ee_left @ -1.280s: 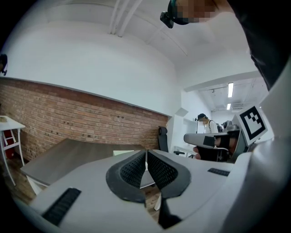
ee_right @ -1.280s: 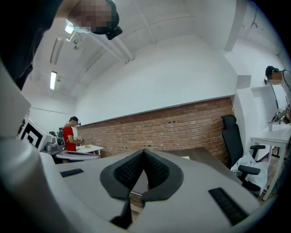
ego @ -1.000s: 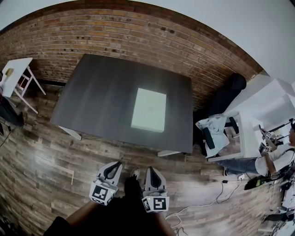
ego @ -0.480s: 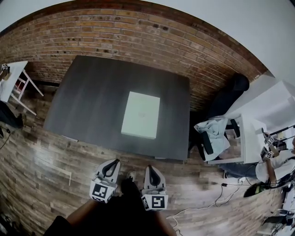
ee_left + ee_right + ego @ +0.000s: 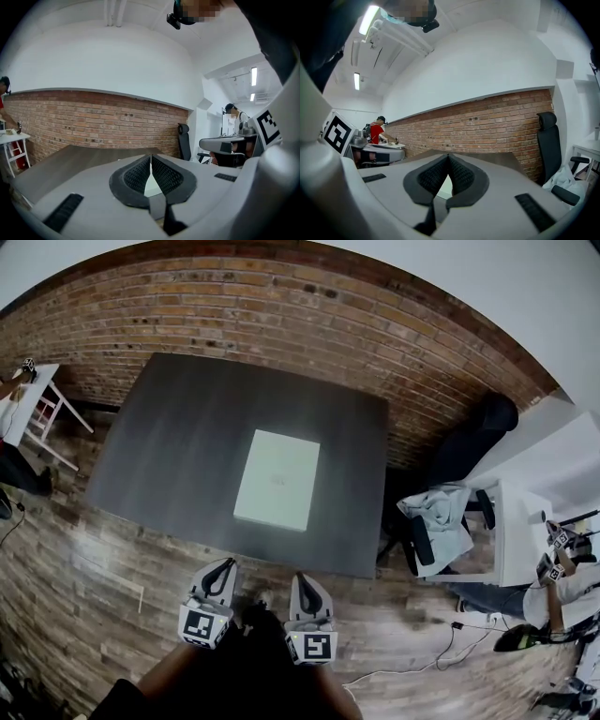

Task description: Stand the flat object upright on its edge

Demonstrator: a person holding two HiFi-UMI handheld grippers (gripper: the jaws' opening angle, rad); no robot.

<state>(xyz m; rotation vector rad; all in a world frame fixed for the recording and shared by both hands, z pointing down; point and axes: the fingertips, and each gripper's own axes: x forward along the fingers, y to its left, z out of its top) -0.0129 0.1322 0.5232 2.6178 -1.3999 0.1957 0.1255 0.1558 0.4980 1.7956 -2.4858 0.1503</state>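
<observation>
The flat pale slab point(image 5: 277, 480) lies on its broad face near the middle of the dark desk point(image 5: 178, 437). A faint mark at its centre is too small to read. The left tongs point(image 5: 222, 566) and the right tongs point(image 5: 302, 579) hang side by side off the desk's near edge, over the plank floor point(image 5: 103, 559). They are well apart from the slab, each clenched tip to tip on nothing. The head view shows the slab whole, while each gripper view catches only a pale sliver beneath its closed tips. A black chair point(image 5: 547, 140) stands against the brick wall point(image 5: 487, 126).
</observation>
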